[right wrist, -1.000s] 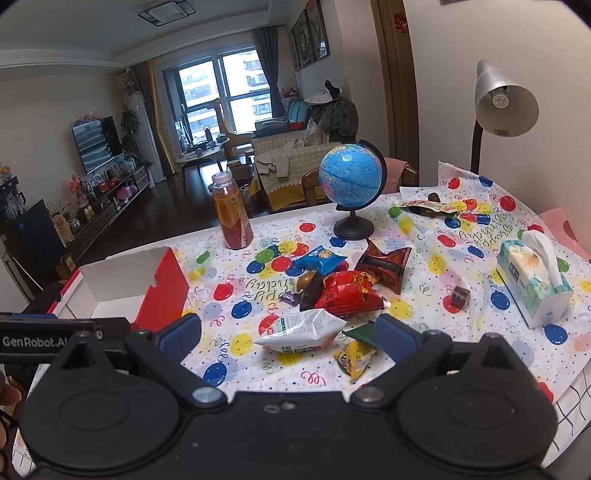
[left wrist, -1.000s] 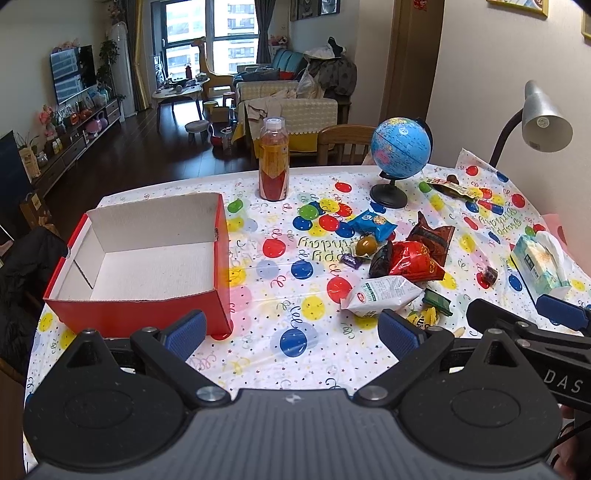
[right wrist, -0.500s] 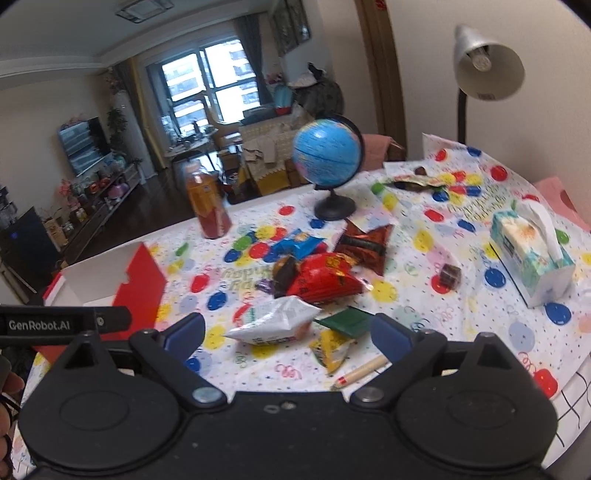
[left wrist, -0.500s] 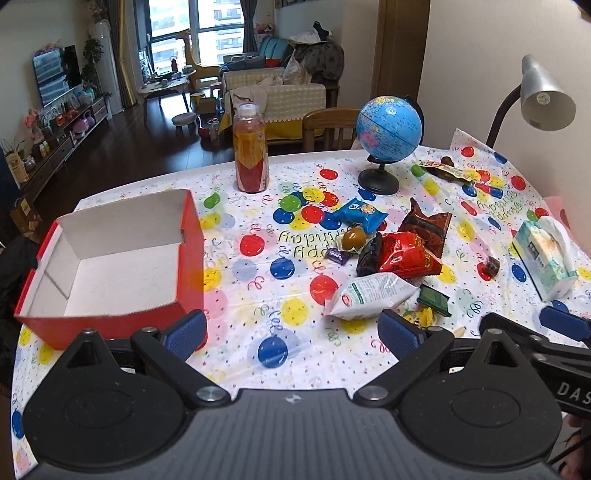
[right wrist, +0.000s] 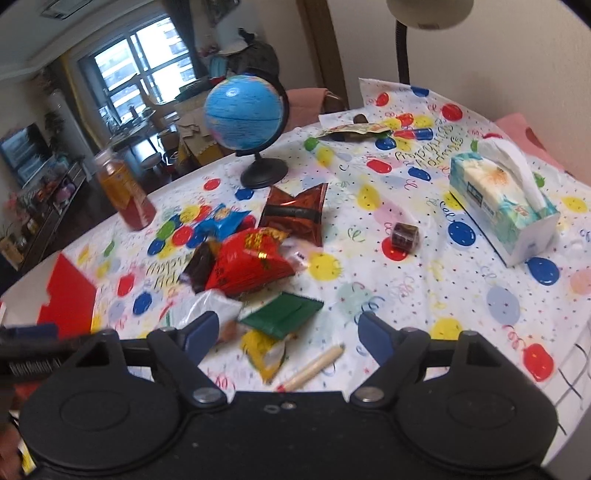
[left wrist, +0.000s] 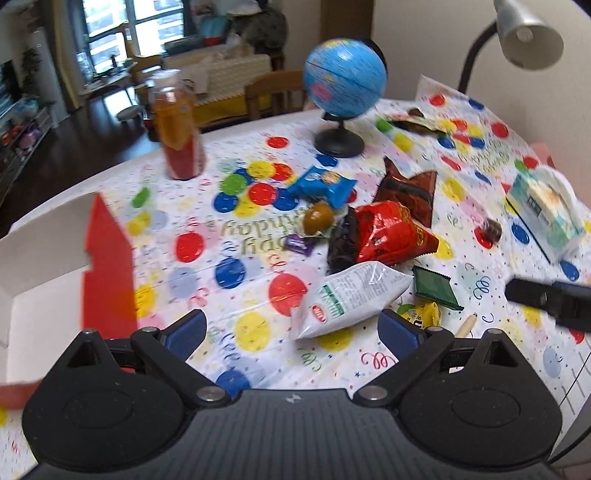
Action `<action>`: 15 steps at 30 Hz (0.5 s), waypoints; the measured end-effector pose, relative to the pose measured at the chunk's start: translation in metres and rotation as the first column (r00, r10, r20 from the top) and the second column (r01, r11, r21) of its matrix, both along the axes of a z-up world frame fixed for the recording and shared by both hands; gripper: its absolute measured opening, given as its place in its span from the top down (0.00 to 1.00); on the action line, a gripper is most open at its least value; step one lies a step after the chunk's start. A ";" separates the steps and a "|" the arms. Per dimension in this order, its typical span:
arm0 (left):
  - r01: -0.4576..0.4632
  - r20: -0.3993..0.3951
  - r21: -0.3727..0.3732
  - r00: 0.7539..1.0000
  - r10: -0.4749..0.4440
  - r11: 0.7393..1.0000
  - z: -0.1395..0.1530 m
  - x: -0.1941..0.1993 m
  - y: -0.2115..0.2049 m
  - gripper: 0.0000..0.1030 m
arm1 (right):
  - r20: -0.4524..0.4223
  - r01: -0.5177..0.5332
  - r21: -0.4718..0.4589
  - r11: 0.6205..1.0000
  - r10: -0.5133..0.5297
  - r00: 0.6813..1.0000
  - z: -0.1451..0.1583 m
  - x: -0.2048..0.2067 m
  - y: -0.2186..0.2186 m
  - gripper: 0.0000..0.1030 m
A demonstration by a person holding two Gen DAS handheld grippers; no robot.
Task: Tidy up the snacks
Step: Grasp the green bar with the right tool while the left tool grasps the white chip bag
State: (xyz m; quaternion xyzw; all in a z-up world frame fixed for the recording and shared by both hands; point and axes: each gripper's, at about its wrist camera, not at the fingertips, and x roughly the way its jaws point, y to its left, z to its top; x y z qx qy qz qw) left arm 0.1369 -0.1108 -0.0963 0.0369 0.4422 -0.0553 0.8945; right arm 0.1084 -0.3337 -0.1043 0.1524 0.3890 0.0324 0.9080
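Observation:
A pile of snacks lies mid-table: a white bag (left wrist: 347, 299), a red bag (left wrist: 391, 232), a blue packet (left wrist: 321, 184), a dark red packet (left wrist: 406, 188), a green packet (left wrist: 436, 288) and a yellow packet (right wrist: 267, 350). An open red box (left wrist: 107, 258) with a white inside stands at the left. My left gripper (left wrist: 291, 332) is open and empty, close above the white bag. My right gripper (right wrist: 284, 332) is open and empty, above the green packet (right wrist: 280, 314) and the yellow one. The right gripper also shows in the left wrist view (left wrist: 546, 299).
A blue globe (left wrist: 343, 81), a bottle of orange drink (left wrist: 179, 125), a tissue box (right wrist: 502, 210), a small brown cube (right wrist: 404, 236) and a wooden stick (right wrist: 314, 367) are on the balloon-print tablecloth (right wrist: 424, 295). A desk lamp (left wrist: 524, 33) stands at the far right.
Both grippers have moved forward and down toward the snack pile. The red box has slid to the left edge of both views. Both stay open.

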 end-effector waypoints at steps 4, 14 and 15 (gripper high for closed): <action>0.067 -0.042 0.008 0.997 -0.067 0.998 -0.017 0.019 -0.011 0.04 | -0.061 0.033 0.047 0.998 -0.031 0.998 -0.011 0.029 -0.001 0.20; 0.214 -0.085 0.120 0.975 -0.205 0.969 -0.054 0.046 -0.039 0.04 | -0.251 0.104 0.086 0.991 -0.080 0.965 -0.051 0.089 0.012 0.21; 0.224 -0.093 0.118 0.973 -0.213 0.967 -0.056 0.049 -0.040 0.04 | -0.263 0.110 0.093 0.990 -0.082 0.961 -0.054 0.092 0.013 0.21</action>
